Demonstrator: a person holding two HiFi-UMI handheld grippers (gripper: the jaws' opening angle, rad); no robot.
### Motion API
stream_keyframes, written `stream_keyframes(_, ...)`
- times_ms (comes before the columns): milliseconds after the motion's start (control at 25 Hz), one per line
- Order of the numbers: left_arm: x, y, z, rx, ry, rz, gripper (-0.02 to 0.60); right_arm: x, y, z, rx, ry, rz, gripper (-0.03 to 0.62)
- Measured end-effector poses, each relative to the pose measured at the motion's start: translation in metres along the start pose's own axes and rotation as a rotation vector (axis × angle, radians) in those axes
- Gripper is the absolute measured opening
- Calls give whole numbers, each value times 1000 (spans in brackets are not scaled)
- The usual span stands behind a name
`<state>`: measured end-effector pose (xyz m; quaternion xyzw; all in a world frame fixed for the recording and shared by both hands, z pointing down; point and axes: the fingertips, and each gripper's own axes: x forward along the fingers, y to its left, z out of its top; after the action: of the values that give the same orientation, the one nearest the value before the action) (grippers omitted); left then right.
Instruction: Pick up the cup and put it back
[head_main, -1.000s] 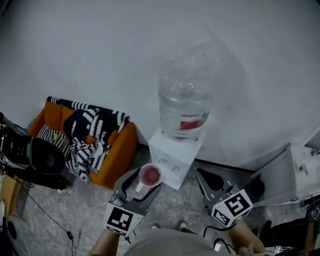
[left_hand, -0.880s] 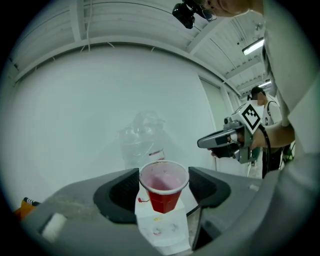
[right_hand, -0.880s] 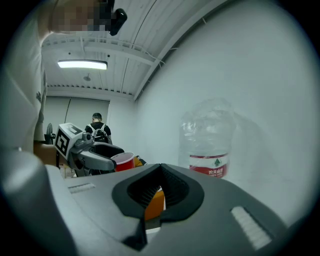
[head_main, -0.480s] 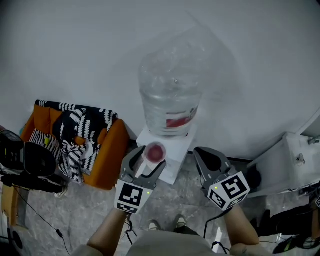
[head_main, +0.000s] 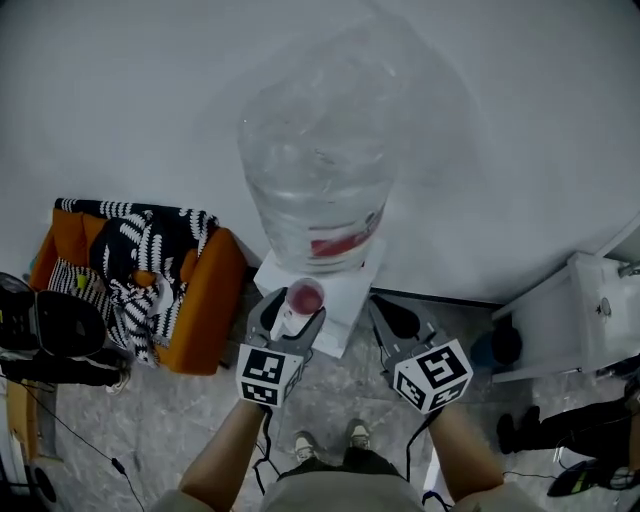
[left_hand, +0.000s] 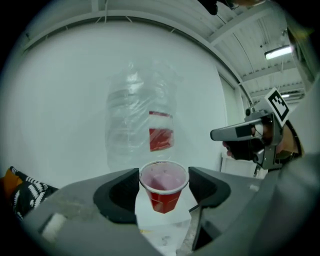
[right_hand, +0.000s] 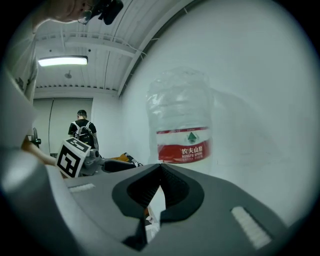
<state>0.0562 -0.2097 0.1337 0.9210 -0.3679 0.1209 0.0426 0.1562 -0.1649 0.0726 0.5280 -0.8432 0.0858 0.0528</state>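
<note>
A red plastic cup (left_hand: 162, 196) with a white rim stands upright between the jaws of my left gripper (left_hand: 164, 184), which is shut on it just under the rim. In the head view the cup (head_main: 304, 297) and left gripper (head_main: 291, 308) hover in front of the white water dispenser (head_main: 339, 301), below its big clear bottle (head_main: 315, 185). My right gripper (head_main: 386, 316) is level with the left one, to its right. Its jaws (right_hand: 160, 189) meet with nothing between them. The bottle (right_hand: 182, 131) with its red label fills the wall ahead.
An orange armchair (head_main: 205, 300) draped with a black-and-white cloth (head_main: 140, 255) stands left of the dispenser. Black equipment (head_main: 50, 328) lies at far left, a white cabinet (head_main: 560, 320) at right. A person (right_hand: 81, 131) stands far off. My shoes (head_main: 330, 440) are on the speckled floor.
Both grippers have moved forward toward the dispenser, the cup still held in the left one. The bottle now looms larger and the cup sits right at the dispenser's front.
</note>
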Motion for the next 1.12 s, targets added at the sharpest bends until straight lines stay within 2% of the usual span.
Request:
stream_keyframes(120, 17, -2, -24, 19, 60, -14, 322, 10, -8, -16, 21, 21, 0, 3)
stream_keyframes(360, 56, -11, -56, 47, 56, -33, 322, 27, -22, -46, 63, 69, 9, 3)
stream_keyframes(760, 94, -25, -104, -3, 140, -84, 324, 36, -43, -91, 150, 124, -15, 3)
stream_keyframes(1080, 98, -23, -116, -12, 132, -68, 325, 23, -45, -106, 162, 157, -23, 3)
stream_keyframes(1120, 98, -23, -117, -27, 132, -63, 347, 21, -45, -107, 161, 161, -25, 3)
